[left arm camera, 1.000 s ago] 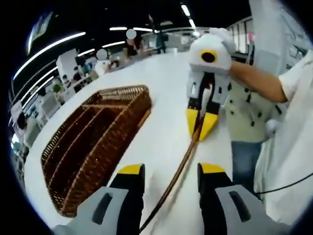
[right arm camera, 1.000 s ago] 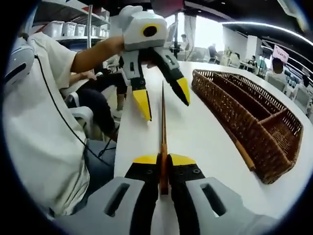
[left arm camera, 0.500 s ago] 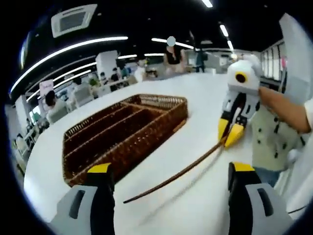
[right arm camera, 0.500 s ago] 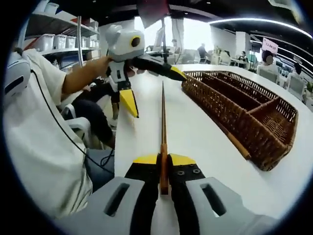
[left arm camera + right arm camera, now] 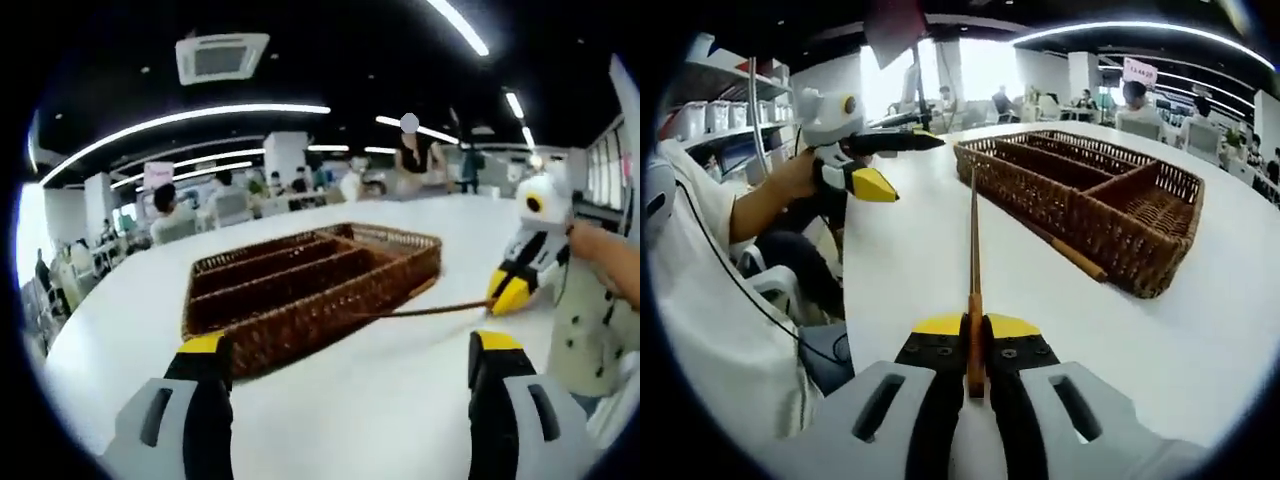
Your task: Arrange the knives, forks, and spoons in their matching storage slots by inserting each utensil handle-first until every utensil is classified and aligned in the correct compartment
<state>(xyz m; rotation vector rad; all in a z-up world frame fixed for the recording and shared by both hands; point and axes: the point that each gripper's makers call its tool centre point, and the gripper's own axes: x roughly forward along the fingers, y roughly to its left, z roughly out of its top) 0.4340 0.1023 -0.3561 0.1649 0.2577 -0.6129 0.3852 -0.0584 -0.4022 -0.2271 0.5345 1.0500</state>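
The right gripper (image 5: 975,325) is clamped on one thin brown utensil (image 5: 974,262), held by its wooden end between the closed yellow-tipped jaws; the slim shaft runs straight ahead above the white table (image 5: 1200,300) and its far tip ends near the basket's near corner. Whether it is a knife, fork or spoon cannot be told. In the left gripper view this same gripper (image 5: 508,290) comes in from the right with the utensil (image 5: 430,311) reaching across to the basket's side.

The left gripper (image 5: 345,345) has its jaws spread wide apart with nothing between them, hanging above bare table in front of the basket. In the right gripper view it (image 5: 885,165) sits up left, jaws parted, held by a hand on a bare forearm.

One wicker basket (image 5: 1095,215) stands on the table: dark brown, rectangular, divided into long parallel slots plus one shorter cross compartment at the near end in the right gripper view. In the left gripper view the basket (image 5: 320,305) shows three long slots. No utensil can be made out in any visible compartment, though their floors are dim.

One second wooden-handled piece (image 5: 1072,257) lies on the table right against the basket's long outer wall.

Behind are seated people, shelves with bins (image 5: 700,115) and ceiling light strips.
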